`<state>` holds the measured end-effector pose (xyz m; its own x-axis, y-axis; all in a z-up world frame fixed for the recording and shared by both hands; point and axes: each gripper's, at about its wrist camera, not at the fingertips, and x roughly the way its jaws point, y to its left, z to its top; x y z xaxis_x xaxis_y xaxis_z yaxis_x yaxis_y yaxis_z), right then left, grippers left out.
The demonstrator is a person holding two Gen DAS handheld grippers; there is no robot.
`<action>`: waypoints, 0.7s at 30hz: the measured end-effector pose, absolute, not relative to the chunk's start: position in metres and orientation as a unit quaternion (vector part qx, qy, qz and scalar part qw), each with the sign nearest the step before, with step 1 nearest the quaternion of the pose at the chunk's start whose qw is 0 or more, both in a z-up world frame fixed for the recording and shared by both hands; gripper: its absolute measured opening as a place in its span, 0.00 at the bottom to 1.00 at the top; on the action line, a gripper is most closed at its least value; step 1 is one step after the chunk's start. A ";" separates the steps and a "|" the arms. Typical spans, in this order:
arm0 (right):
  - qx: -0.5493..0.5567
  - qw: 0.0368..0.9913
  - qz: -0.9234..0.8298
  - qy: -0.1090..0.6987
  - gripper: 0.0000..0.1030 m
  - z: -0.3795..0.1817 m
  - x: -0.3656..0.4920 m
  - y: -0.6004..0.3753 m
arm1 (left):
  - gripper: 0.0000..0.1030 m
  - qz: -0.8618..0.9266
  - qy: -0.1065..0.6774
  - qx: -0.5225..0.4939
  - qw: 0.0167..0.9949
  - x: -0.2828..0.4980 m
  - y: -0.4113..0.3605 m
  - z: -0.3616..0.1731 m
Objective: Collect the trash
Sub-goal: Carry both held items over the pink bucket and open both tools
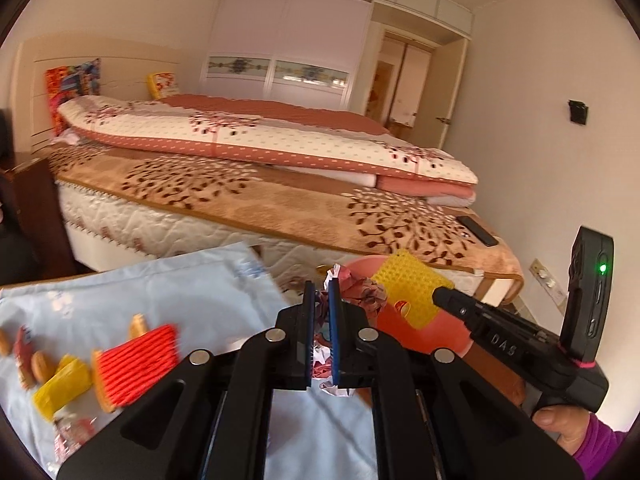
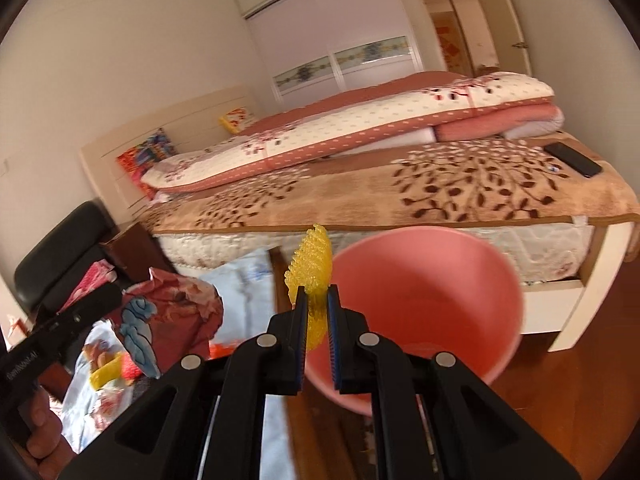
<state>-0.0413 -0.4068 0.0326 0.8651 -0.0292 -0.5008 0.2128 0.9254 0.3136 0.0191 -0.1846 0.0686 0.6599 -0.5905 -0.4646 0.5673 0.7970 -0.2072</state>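
Nearby, bed (image 2: 400, 200) and blue cloth (image 1: 140, 296) flank pink bin (image 2: 420, 280).

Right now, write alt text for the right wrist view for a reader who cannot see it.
The right gripper holds a yellow foam net upright in its shut jaws, beside the rim of a pink bin. Behind them a bed with folded quilts fills the room. At left, the left gripper holds crumpled paper over a pale blue cloth.

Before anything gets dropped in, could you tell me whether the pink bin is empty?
Apparently empty: the right wrist view shows only bare pink wall inside the pink bin, though its very bottom is hidden.
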 end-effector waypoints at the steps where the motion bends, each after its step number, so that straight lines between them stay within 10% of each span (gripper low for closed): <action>1: 0.184 0.948 -0.069 0.252 0.09 0.031 -0.041 -0.413 | 0.05 -0.323 0.263 -0.020 0.909 0.021 -0.191 0.069; 21: 0.212 0.923 -0.125 0.297 0.09 -0.009 -0.029 -0.474 | 0.06 -0.368 0.299 0.017 0.880 0.059 -0.308 0.023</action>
<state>-0.0291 -0.4737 -0.0091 0.7920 -0.1047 -0.6015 0.3567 0.8790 0.3166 0.0590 -0.3077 0.0233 0.5501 -0.6381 -0.5387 0.6590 0.7279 -0.1894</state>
